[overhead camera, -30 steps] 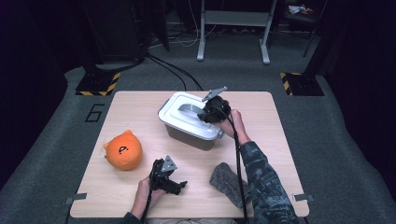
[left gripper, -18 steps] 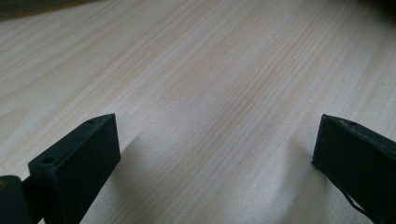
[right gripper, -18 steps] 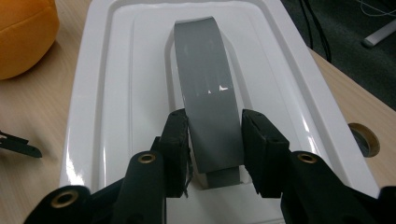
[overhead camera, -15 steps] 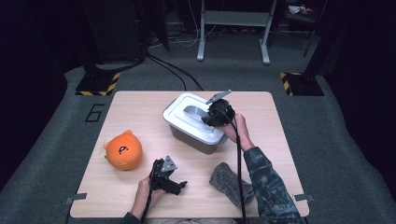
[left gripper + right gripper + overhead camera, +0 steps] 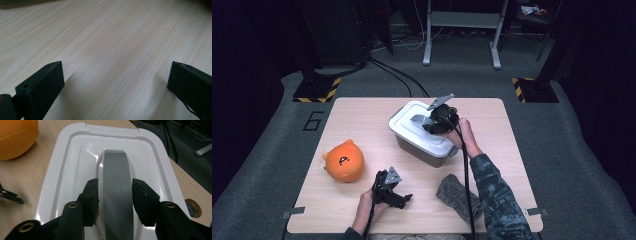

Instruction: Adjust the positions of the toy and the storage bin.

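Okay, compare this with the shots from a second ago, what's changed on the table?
The white-lidded box has turned and shifted a little toward the table's middle, moved by the right gripper at its grey lid handle. That gripper's jaws have just been opening, with the handle between them and narrow gaps at both pads. The left gripper, orange plush toy and grey sock stayed put.

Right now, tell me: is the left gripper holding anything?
No, the left gripper has its jaws wide apart over the bare wooden table.

Black hand-held grippers with brass-ringed screw holes, trailing black cables; one camouflage sleeve.
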Tool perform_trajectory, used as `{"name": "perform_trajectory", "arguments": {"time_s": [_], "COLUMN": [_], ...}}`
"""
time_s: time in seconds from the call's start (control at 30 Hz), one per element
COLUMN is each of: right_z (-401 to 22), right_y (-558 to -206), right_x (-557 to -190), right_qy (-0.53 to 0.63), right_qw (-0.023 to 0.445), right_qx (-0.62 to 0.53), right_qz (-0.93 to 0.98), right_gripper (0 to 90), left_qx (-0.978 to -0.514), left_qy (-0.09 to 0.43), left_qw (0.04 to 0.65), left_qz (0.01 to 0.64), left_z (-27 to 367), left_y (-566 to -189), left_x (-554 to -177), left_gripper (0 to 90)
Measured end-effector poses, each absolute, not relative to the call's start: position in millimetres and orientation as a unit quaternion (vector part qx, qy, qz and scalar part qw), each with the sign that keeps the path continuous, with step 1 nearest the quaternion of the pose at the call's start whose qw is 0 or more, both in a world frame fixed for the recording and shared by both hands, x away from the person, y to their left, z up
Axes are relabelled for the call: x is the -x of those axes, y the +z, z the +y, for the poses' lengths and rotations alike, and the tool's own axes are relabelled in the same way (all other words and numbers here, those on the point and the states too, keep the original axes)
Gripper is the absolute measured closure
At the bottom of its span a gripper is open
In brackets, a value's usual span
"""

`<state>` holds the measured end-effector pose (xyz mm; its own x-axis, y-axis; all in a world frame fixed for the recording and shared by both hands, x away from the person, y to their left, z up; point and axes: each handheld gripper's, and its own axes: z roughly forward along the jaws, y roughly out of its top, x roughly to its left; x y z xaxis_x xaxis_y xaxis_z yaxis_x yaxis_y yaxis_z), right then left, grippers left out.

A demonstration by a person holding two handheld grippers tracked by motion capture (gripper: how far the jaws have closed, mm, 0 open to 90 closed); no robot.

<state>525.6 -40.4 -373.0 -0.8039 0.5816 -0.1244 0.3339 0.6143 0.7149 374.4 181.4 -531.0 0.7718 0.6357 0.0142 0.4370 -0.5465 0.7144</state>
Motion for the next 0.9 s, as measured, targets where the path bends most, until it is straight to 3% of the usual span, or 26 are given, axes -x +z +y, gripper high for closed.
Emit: {"name": "perform_trajectory", "arguments": {"time_s": [0.1, 0.5, 0.9], "right_z": [-38, -41, -35], "right_y": [-374, -376, -376], "right_x": [-528, -520, -509], "right_qy": [0.354, 0.365, 0.351], "right_qw": [0.177, 0.168, 0.193], "right_qx": [-0.258, -0.294, -0.325], "right_qz": [0.881, 0.867, 0.856], "right_gripper": [64.7, 65.9, 66.2], "left_qx": [-0.868, -0.869, -0.869], "left_qy": [0.137, 0.138, 0.138], "left_qw": [0.363, 0.361, 0.361], "left_qz": [0.309, 0.309, 0.309], "left_z": [181, 181, 181], "left_y": [-531, -531, -531], "left_x": [-374, -374, -374], "left_gripper": [0.3, 0.3, 0.3]}}
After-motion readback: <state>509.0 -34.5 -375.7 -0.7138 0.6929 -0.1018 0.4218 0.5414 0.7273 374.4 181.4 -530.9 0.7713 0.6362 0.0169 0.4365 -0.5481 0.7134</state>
